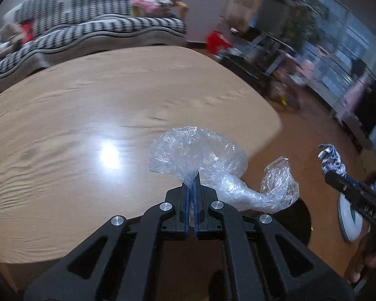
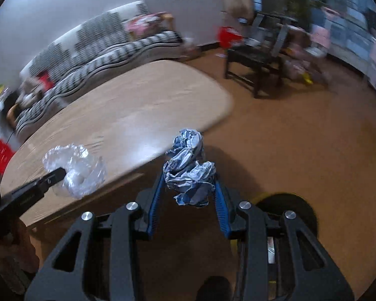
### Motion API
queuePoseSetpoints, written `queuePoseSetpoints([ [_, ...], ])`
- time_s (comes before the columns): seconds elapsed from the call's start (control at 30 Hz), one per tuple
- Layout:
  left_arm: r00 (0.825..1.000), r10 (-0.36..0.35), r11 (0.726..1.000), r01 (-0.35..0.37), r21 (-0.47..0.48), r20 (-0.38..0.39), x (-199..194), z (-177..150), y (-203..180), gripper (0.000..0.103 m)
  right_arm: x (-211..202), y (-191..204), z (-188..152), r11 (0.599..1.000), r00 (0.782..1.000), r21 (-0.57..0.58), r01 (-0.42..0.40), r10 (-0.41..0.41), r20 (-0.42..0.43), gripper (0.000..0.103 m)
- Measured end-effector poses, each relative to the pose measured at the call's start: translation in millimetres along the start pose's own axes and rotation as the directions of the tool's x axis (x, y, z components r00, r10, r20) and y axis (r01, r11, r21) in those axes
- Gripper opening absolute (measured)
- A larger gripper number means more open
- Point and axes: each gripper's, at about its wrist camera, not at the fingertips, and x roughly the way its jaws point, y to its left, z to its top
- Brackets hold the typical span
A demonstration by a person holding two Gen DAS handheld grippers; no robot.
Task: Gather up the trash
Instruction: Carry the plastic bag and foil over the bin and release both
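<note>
Two tools | left tool (image 1: pixel 193 178) pinches clear plastic (image 1: pixel 208 158) | right tool (image 2: pixel 188 183) grips crumpled paper (image 2: pixel 189 173) (blue-white)

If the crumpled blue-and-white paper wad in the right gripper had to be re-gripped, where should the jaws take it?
Grip the crumpled blue-and-white paper wad across its broad lower lobe, where the right gripper already clamps it from both sides. The top narrows into a loose twist that would probably slip. Come from below along the fingers' line, as now; that lobe looks the most compact.
</note>
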Motion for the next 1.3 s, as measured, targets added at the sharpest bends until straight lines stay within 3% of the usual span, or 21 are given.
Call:
queuePoseSetpoints([
  [0.2,0.990,-0.121,0.987,0.128,0.100,-0.067,43,-21,-87,0.001,-15,-95,-21,0.983,0.992,0.131,0.126,-0.121,-0.045,0.038],
  [0.4,0.959,-0.213,0.945,0.252,0.210,-0.188,89,-60,-166,0.001,-7,-169,-39,0.935,0.974,0.291,0.203,-0.162,-0.158,0.039],
  [0.63,0.917,-0.253,0.899,0.341,0.274,-0.309,131,-104,-220,0.002,6,-179,-42,0.923,0.964,0.312,0.225,-0.165,-0.209,0.040],
  [0.9,0.903,-0.266,0.878,0.372,0.302,-0.339,160,-116,-240,0.002,30,-190,-38,0.908,0.953,0.340,0.245,-0.160,-0.258,0.041],
  [1.03,0.886,-0.292,0.867,0.404,0.292,-0.361,167,-115,-240,0.004,36,-195,-39,0.900,0.945,0.346,0.264,-0.170,-0.279,0.051],
  [1.07,0.885,-0.289,0.866,0.405,0.293,-0.366,168,-115,-244,0.006,37,-196,-39,0.896,0.943,0.353,0.269,-0.170,-0.286,0.057],
  [1.1,0.884,-0.284,0.867,0.403,0.295,-0.371,169,-115,-245,0.020,38,-198,-39,0.895,0.943,0.357,0.267,-0.167,-0.288,0.059],
  [1.13,0.884,-0.282,0.867,0.401,0.296,-0.373,170,-116,-245,0.045,38,-199,-40,0.892,0.943,0.365,0.267,-0.165,-0.289,0.059],
  [1.2,0.892,-0.291,0.869,0.397,0.295,-0.346,166,-115,-244,0.072,37,-198,-40,0.892,0.946,0.371,0.259,-0.155,-0.286,0.060],
  [1.3,0.894,-0.293,0.865,0.399,0.305,-0.338,163,-114,-247,0.075,35,-197,-40,0.889,0.946,0.374,0.263,-0.163,-0.279,0.063],
])
